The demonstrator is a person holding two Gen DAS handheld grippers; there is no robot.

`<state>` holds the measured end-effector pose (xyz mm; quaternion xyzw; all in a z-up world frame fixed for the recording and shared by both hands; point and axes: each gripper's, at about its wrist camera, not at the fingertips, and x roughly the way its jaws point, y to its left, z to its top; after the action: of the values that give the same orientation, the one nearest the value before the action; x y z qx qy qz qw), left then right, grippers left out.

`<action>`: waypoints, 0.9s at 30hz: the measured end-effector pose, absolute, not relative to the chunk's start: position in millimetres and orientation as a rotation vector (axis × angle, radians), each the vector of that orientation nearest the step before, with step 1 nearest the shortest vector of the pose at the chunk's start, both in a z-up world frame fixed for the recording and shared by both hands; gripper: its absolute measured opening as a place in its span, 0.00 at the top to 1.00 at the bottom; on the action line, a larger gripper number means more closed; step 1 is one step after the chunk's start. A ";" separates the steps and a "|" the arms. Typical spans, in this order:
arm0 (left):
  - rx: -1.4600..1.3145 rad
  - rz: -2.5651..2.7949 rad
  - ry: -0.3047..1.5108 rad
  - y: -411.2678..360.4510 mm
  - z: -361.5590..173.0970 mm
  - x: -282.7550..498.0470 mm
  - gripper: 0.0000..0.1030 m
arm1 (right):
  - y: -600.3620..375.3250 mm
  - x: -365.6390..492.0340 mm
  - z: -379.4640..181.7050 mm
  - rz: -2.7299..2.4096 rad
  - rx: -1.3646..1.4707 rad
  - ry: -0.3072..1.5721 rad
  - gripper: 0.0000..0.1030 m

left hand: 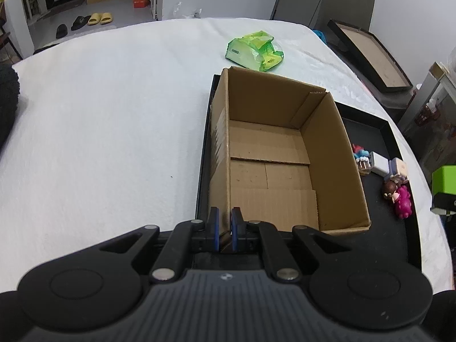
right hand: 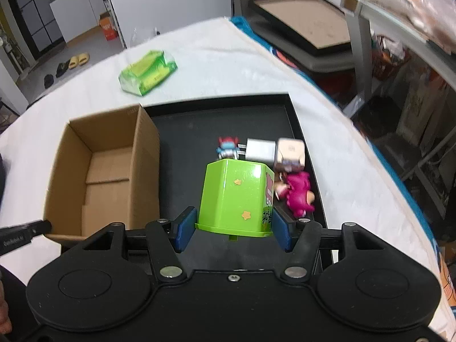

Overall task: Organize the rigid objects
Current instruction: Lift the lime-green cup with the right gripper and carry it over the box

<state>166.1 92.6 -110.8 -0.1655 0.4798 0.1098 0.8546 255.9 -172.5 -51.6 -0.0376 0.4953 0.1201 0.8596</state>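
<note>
An open, empty cardboard box (left hand: 273, 159) stands in a black tray (left hand: 367, 131) on a white-covered table; it also shows in the right wrist view (right hand: 99, 168). My left gripper (left hand: 225, 222) is shut on the box's near-left wall. My right gripper (right hand: 233, 229) is shut on a green box with yellow stars (right hand: 238, 198), held above the tray (right hand: 199, 125); it shows at the right edge of the left view (left hand: 444, 182). On the tray lie a white charger (right hand: 260, 149), a blue-red figurine (right hand: 226, 146), a beige cube toy (right hand: 290, 154) and a pink plush doll (right hand: 297, 192).
A green plastic packet (left hand: 255, 51) lies on the white cloth beyond the box. A framed board (right hand: 305, 20) and metal shelving (right hand: 399, 57) stand off the table's right side. The table edge curves close to the tray's right rim.
</note>
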 end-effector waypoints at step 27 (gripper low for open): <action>-0.403 0.201 1.003 105.7 -121.0 168.8 0.92 | -60.1 252.0 -36.0 0.493 -0.132 0.944 0.46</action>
<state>168.8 105.7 -121.0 -0.1917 0.4764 0.0957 0.8527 252.0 -60.1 -36.0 -0.0629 0.4497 0.2347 0.8595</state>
